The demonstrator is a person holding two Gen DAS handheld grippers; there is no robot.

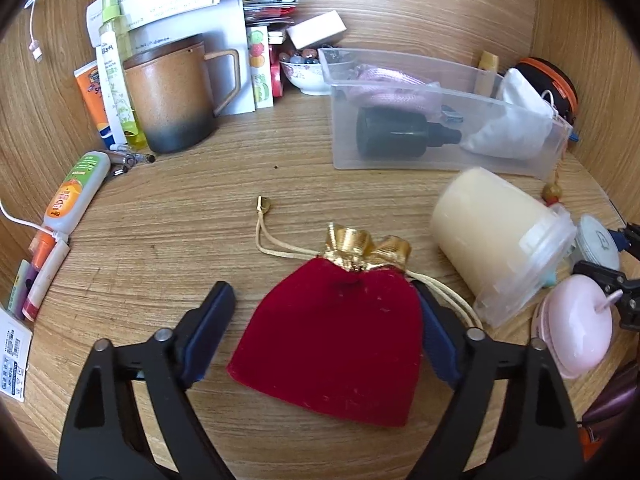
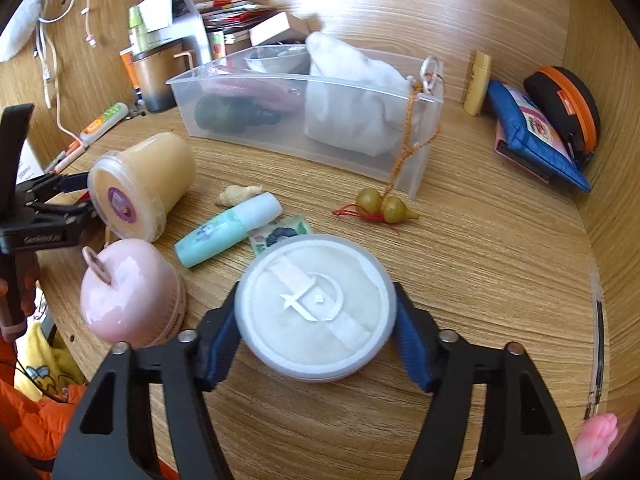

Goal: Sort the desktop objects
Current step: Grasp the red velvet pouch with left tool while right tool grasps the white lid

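Observation:
A red velvet pouch (image 1: 332, 340) with a gold top and cream drawstrings lies flat on the wooden desk. My left gripper (image 1: 322, 300) straddles it. Its right pad touches the pouch's edge, while a gap separates the left pad from the cloth, so it is open. In the right wrist view, a round white powder-puff case (image 2: 314, 312) sits between the blue pads of my right gripper (image 2: 316, 292). Both pads press against its rim. A clear plastic bin (image 2: 280, 136) at the back holds a dark bottle, a pink item and a white cloth bag.
A cream jar (image 2: 140, 184) lies on its side beside a pink apple-shaped case (image 2: 128, 296). Nearby lie a mint tube (image 2: 224, 232), a shell and a gourd charm (image 2: 384, 204). A brown mug (image 1: 172, 100), tubes and papers crowd the back left. A blue pouch (image 2: 532, 132) sits right.

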